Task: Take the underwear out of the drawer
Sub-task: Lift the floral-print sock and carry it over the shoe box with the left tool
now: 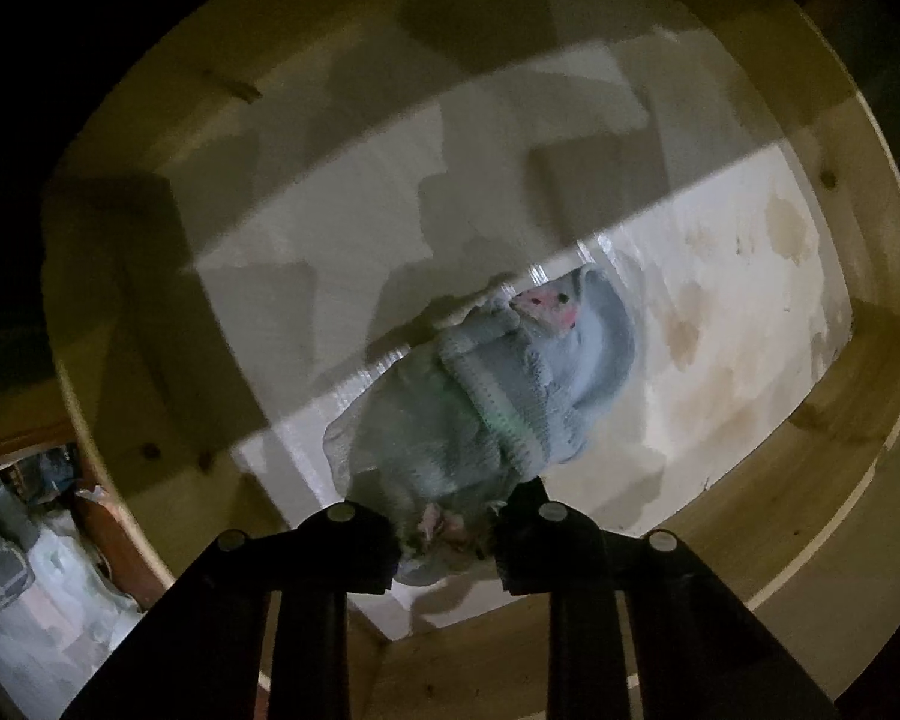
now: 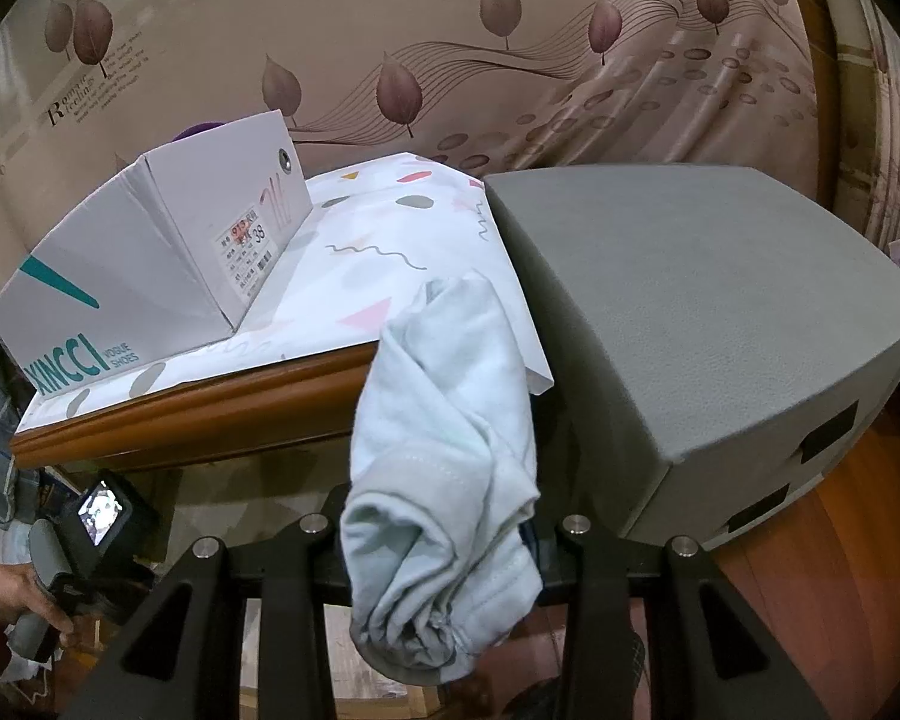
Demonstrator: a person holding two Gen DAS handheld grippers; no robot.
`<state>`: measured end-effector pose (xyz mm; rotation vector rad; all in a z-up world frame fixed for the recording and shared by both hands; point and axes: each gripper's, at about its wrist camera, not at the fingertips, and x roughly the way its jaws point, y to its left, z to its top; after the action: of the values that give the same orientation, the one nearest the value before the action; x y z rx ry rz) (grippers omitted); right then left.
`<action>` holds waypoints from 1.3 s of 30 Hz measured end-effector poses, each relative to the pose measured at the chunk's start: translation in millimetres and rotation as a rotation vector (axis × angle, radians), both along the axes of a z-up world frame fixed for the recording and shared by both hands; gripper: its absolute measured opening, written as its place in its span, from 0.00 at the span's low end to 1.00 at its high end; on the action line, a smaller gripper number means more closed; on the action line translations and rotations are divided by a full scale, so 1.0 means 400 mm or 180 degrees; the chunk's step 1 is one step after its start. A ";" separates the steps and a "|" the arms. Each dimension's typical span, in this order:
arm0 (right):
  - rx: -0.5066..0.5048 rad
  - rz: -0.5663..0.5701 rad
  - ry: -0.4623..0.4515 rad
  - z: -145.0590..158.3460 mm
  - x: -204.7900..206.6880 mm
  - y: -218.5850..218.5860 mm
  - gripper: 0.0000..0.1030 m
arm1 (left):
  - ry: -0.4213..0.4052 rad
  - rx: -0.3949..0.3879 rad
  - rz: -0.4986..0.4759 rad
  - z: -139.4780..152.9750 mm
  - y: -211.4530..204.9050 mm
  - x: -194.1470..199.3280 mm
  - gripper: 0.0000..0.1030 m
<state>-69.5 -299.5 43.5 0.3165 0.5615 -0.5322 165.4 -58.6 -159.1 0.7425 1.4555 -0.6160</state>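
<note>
In the left wrist view I look straight down into a wooden drawer (image 1: pixel 834 420) with a stained white floor. A grey-blue bundle of underwear (image 1: pixel 486 396) with a pink patch lies in it. My left gripper (image 1: pixel 444 540) is shut on the bundle's near end, with cloth bunched between its black fingertips. In the right wrist view my right gripper (image 2: pixel 444 534) is shut on a pale blue piece of underwear (image 2: pixel 450 432), which rises up and drapes over the fingers. Its jaws are mostly hidden by the cloth.
A white shoebox (image 2: pixel 150 258) stands on a patterned cloth (image 2: pixel 378 252) over a wooden cabinet top (image 2: pixel 198 402). A grey box (image 2: pixel 690 312) sits at the right. At lower left a person's hand (image 2: pixel 6 594) holds the other gripper's handle (image 2: pixel 99 516). A leaf-print curtain hangs behind.
</note>
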 end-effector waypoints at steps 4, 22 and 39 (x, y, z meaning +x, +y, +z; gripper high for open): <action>0.0003 0.0024 0.0001 0.000 0.008 0.005 0.36 | -0.0109 -0.0051 0.0028 0.050 0.026 -0.041 0.20; -0.0134 0.0054 0.0124 -0.007 0.019 0.021 0.36 | -0.0485 -0.0364 0.0218 0.180 0.083 -0.205 0.20; -0.0228 0.0093 0.0187 -0.012 0.029 0.033 0.36 | -0.1390 -0.0755 0.0958 0.391 0.170 -0.251 0.21</action>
<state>-58.0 -286.2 38.8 0.2247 0.6017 -0.5335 65.1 9.5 -2.7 0.4252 1.0399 -0.3568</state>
